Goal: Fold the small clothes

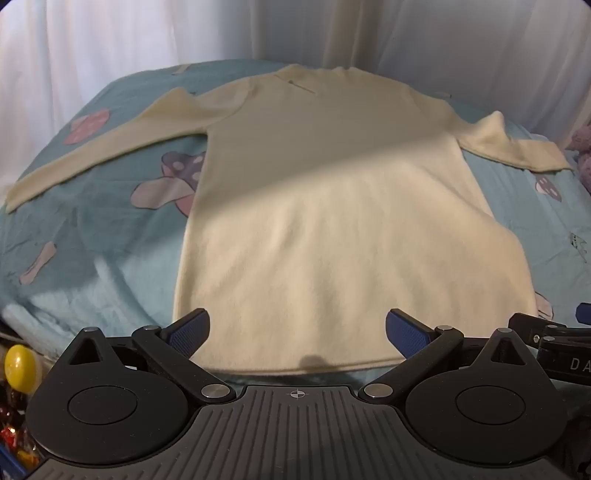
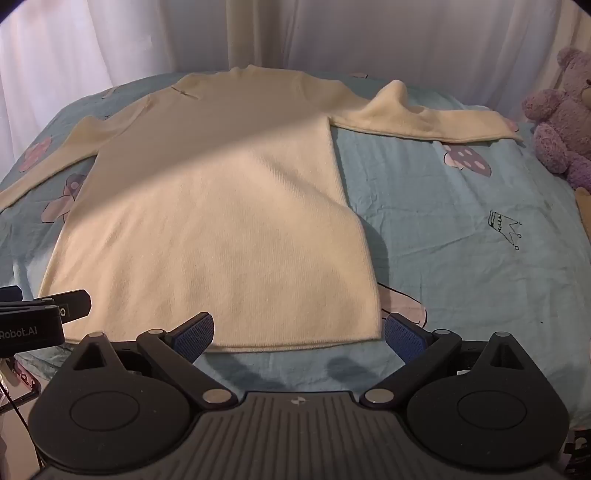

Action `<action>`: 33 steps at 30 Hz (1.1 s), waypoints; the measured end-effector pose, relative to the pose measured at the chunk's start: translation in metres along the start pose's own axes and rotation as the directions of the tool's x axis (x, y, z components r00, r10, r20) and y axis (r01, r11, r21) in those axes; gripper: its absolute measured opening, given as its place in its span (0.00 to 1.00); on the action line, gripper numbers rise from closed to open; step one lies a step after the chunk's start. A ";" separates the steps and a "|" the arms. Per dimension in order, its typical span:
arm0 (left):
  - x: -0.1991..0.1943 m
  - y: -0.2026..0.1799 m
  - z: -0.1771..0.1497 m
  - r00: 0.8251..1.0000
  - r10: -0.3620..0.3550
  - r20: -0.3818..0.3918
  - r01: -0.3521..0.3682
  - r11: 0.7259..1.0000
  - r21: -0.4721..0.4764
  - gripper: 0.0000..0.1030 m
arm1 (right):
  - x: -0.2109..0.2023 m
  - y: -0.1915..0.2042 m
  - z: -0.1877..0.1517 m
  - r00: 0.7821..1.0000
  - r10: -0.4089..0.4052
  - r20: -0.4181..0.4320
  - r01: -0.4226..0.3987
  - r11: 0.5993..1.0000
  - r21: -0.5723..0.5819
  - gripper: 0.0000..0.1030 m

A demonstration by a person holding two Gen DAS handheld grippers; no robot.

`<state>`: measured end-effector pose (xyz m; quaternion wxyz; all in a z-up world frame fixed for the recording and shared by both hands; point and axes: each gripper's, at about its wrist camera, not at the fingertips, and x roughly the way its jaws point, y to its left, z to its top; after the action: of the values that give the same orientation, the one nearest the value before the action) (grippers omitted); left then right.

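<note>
A cream long-sleeved sweater (image 1: 332, 221) lies flat on a blue bed sheet, collar at the far end, both sleeves spread out to the sides. It also shows in the right wrist view (image 2: 221, 229). My left gripper (image 1: 297, 332) is open and empty, just above the near hem at its middle. My right gripper (image 2: 299, 334) is open and empty over the hem's right corner. The left sleeve (image 1: 92, 151) is straight. The right sleeve (image 2: 424, 118) has a raised bump near the shoulder.
The blue sheet (image 2: 461, 240) has mushroom and crown prints. A purple teddy bear (image 2: 561, 114) sits at the far right. White curtains (image 2: 295, 33) hang behind the bed. A yellow ball (image 1: 20, 363) and clutter lie off the bed's left edge.
</note>
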<state>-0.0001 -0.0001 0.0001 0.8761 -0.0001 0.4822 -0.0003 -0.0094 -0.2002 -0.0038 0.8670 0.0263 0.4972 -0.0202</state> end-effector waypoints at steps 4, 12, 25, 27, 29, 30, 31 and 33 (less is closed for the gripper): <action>0.000 0.000 0.000 1.000 -0.009 -0.005 0.009 1.000 -0.003 1.00 | -0.001 0.000 0.000 1.000 0.000 0.002 0.000 1.000 0.000 0.96; 0.000 0.001 0.000 1.000 -0.004 -0.010 0.004 1.000 -0.005 1.00 | -0.003 0.001 0.000 1.000 0.002 0.002 -0.002 1.000 -0.001 0.96; 0.004 0.001 -0.001 1.000 -0.004 -0.017 0.004 1.000 -0.006 1.00 | -0.001 -0.001 -0.002 1.000 0.009 0.009 -0.009 1.000 0.005 0.96; 0.004 0.001 -0.001 1.000 -0.004 -0.018 0.004 1.000 -0.008 1.00 | -0.001 -0.001 -0.002 1.000 0.009 0.009 -0.009 1.000 0.006 0.96; 0.004 0.001 -0.002 1.000 -0.003 -0.017 0.003 1.000 -0.007 1.00 | -0.002 -0.001 -0.002 1.000 0.010 0.010 -0.010 1.000 0.006 0.96; 0.004 0.001 -0.002 1.000 -0.003 -0.016 0.003 1.000 -0.007 1.00 | -0.002 -0.001 -0.002 1.000 0.010 0.011 -0.010 1.000 0.006 0.96; 0.004 0.001 -0.002 1.000 -0.003 -0.017 0.003 1.000 -0.007 1.00 | -0.002 -0.001 -0.002 1.000 0.010 0.012 -0.010 1.000 0.008 0.96; 0.004 0.001 -0.002 1.000 -0.003 -0.018 0.003 1.000 -0.007 1.00 | -0.003 -0.001 -0.002 1.000 0.011 0.012 -0.011 1.000 0.009 0.96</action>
<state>0.0003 0.0014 -0.0040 0.8717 -0.0039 0.4900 -0.0001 -0.0127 -0.2008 -0.0027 0.8700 0.0327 0.4917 -0.0177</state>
